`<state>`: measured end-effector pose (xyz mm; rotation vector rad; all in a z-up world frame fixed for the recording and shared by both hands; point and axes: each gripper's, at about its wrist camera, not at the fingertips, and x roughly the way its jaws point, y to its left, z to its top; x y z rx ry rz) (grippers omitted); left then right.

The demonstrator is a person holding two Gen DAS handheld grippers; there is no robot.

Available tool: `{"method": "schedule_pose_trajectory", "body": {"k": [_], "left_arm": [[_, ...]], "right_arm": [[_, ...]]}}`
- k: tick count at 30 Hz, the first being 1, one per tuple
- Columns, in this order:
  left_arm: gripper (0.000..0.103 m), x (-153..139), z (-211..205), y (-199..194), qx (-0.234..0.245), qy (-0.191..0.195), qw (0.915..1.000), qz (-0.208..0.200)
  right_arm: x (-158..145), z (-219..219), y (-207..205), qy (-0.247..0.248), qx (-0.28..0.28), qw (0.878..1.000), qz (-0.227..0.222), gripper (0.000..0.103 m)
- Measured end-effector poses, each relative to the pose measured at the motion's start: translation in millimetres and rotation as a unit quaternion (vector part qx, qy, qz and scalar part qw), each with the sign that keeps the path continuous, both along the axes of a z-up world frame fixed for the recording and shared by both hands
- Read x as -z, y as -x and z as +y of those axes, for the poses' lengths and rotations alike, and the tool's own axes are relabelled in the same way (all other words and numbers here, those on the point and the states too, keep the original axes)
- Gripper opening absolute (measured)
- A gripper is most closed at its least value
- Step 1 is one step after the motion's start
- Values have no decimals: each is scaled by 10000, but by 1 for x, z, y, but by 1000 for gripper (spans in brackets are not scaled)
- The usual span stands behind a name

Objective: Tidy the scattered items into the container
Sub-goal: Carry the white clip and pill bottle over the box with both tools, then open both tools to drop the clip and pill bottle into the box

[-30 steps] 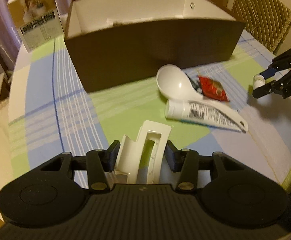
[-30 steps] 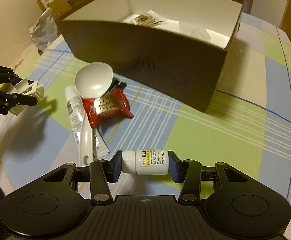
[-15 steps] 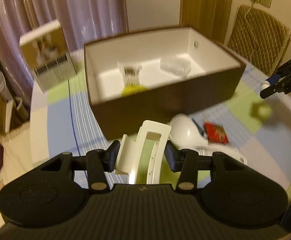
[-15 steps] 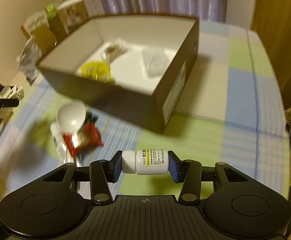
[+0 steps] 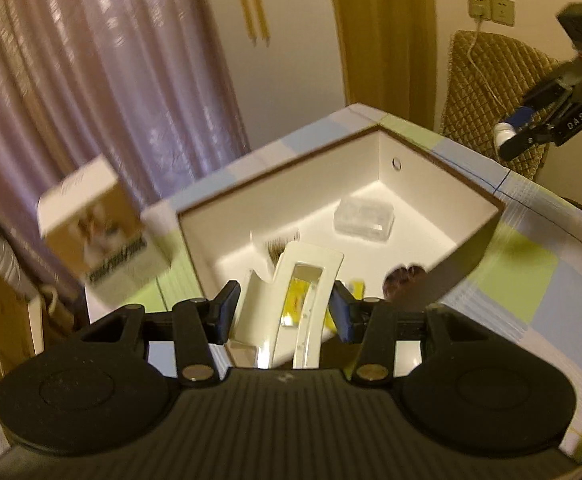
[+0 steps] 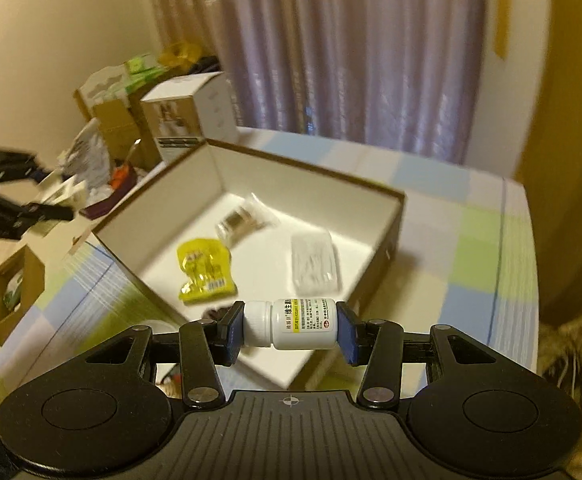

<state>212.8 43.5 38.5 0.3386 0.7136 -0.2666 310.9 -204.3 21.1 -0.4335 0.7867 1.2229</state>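
The brown box with a white inside (image 5: pixel 419 184) (image 6: pixel 227 176) sits on the checked cloth. In it lie a clear plastic case (image 5: pixel 363 221) (image 6: pixel 315 264), a yellow packet (image 6: pixel 203 270) and a small clear bag (image 6: pixel 243 220). My left gripper (image 5: pixel 285 312) is shut on a white plastic clip (image 5: pixel 291 304), held over the box's near edge. A white pill bottle (image 6: pixel 291 323), lying sideways, is clamped in my right gripper (image 6: pixel 291 330) above the box's near corner. That right gripper also shows far right in the left wrist view (image 5: pixel 531 132).
A tall printed carton (image 5: pixel 103 236) (image 6: pixel 183 124) stands by the box's left side. Purple curtains hang behind. A quilted chair back (image 5: pixel 491 92) is at the right. Cardboard boxes and clutter (image 6: pixel 111 112) crowd the floor beyond the table's left edge.
Both grippers have risen from the tabletop and swung toward the box, now looking down into it. The spoon, tube and red packet have dropped out of view.
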Motion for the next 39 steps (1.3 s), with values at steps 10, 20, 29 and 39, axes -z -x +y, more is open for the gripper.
{"method": "schedule_pose_trajectory", "body": {"k": [10,20,29,39], "left_arm": [[43,13,-17,-68,817,-554,9936,549],[43,60,-26,-101,1034,-441,9857,1254],[43,103,-18,-129,751,-352,9733,2142],[43,135,-19,-138,642,-543,9604,2657]], "right_arm": [[10,62,-19,245,-812,9963,-113,50],[55,96,-28,597,-1068,9920,294,50],[84,125,-37,1165,-1096,9866,326,50],[105,131,-44,1503,-1073,9820,409,50]]}}
